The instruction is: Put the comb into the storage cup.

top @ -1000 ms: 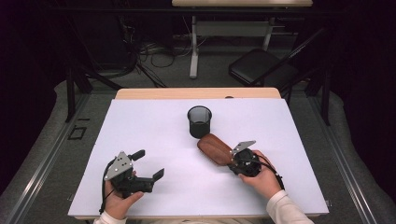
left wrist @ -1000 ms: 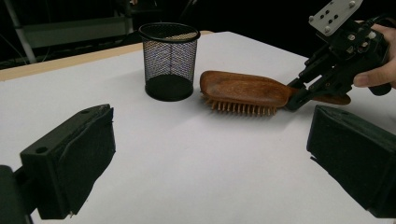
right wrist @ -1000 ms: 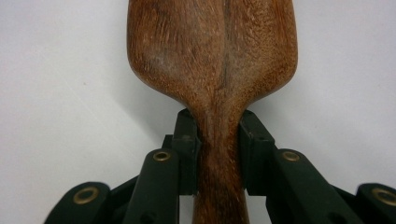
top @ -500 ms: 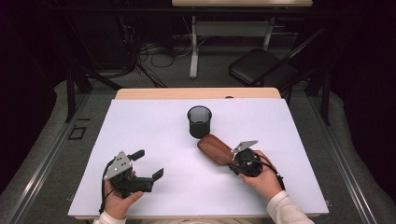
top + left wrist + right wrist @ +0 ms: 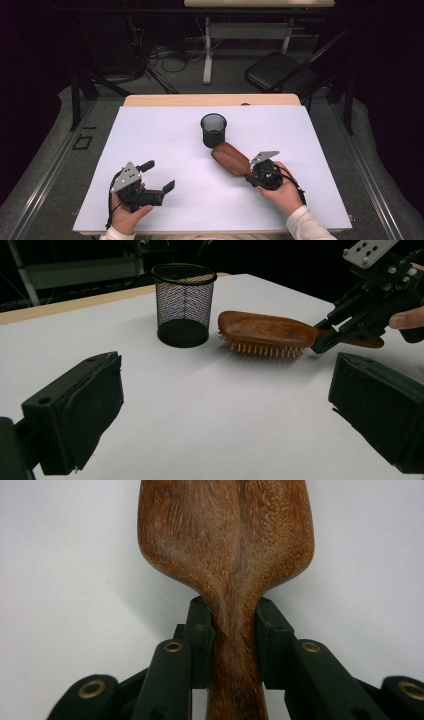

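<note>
Right behind the wooden hairbrush [image 5: 231,158] stands a black mesh cup [image 5: 213,130], just beside the brush's far end, on the white surface [image 5: 165,135]. The brush lies bristles down. The right gripper [image 5: 254,172] has its jaws squeezed on the brush's thin handle. The left gripper [image 5: 157,175] rests low, well apart from the brush, jaws wide with nothing inside.
</note>
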Demonstrator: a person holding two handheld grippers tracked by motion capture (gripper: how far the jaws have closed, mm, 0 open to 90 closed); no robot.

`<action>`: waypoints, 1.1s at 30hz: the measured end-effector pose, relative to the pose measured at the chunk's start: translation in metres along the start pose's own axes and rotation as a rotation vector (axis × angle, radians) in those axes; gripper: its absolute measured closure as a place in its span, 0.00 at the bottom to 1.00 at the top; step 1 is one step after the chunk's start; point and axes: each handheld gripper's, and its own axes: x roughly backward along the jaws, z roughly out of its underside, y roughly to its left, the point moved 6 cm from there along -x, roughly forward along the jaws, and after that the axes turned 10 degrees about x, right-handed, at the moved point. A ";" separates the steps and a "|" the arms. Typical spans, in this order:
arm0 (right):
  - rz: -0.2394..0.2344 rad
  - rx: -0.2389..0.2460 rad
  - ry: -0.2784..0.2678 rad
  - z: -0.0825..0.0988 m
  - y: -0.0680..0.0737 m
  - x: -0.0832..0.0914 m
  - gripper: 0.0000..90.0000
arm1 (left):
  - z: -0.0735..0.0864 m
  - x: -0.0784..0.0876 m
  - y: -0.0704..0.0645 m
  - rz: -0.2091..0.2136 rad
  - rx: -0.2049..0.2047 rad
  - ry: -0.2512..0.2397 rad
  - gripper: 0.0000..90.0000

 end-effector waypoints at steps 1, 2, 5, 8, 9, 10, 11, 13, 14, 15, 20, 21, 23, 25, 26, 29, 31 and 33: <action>0.000 0.001 -0.005 0.000 0.000 0.001 0.80 | 0.000 0.000 0.000 -0.001 0.000 0.000 0.01; 0.002 0.000 -0.011 -0.001 0.000 0.002 0.80 | 0.000 0.000 0.000 0.002 0.000 0.001 0.01; 0.007 0.002 -0.026 -0.002 0.001 0.004 0.80 | 0.000 0.000 0.000 0.001 0.002 -0.002 0.01; 0.007 -0.004 -0.037 -0.002 0.001 0.007 0.80 | 0.000 0.000 0.000 -0.003 0.001 0.000 0.01; 0.006 -0.002 -0.040 -0.003 0.001 0.007 0.80 | 0.000 0.000 0.000 0.001 0.002 0.001 0.01; 0.006 0.002 -0.038 -0.002 0.001 0.008 0.80 | 0.000 0.000 0.001 -0.002 0.003 0.005 0.01; 0.008 0.002 -0.041 -0.003 0.001 0.008 0.80 | 0.000 0.000 0.001 0.000 0.006 0.005 0.01; 0.009 0.000 -0.049 -0.003 0.002 0.009 0.80 | 0.000 -0.001 0.001 -0.001 0.009 0.005 0.01; 0.011 0.001 -0.050 -0.004 0.003 0.009 0.80 | 0.000 0.000 0.001 -0.002 0.010 0.004 0.01; 0.011 0.006 -0.054 -0.004 0.003 0.010 0.80 | 0.000 0.000 0.001 -0.003 0.010 0.004 0.01; 0.018 0.007 -0.072 -0.005 0.004 0.013 0.80 | 0.001 0.000 0.001 -0.007 0.013 0.006 0.01; 0.021 0.007 -0.075 -0.006 0.004 0.013 0.80 | 0.001 0.000 0.002 -0.010 0.014 0.007 0.01; 0.020 0.010 -0.081 -0.006 0.005 0.014 0.80 | 0.001 0.000 0.003 -0.015 0.018 0.011 0.01; 0.024 0.011 -0.089 -0.007 0.005 0.015 0.80 | 0.001 0.000 0.003 -0.013 0.023 0.007 0.01; 0.027 0.010 -0.092 -0.007 0.005 0.016 0.80 | 0.001 0.000 0.004 -0.015 0.026 0.006 0.01; 0.032 0.014 -0.104 -0.008 0.006 0.018 0.80 | 0.001 -0.001 0.004 -0.014 0.032 0.011 0.01; 0.034 0.016 -0.109 -0.009 0.006 0.019 0.80 | 0.001 -0.001 0.004 -0.015 0.041 0.015 0.01; 0.038 0.020 -0.124 -0.010 0.007 0.020 0.80 | 0.001 -0.001 0.004 -0.012 0.045 0.015 0.01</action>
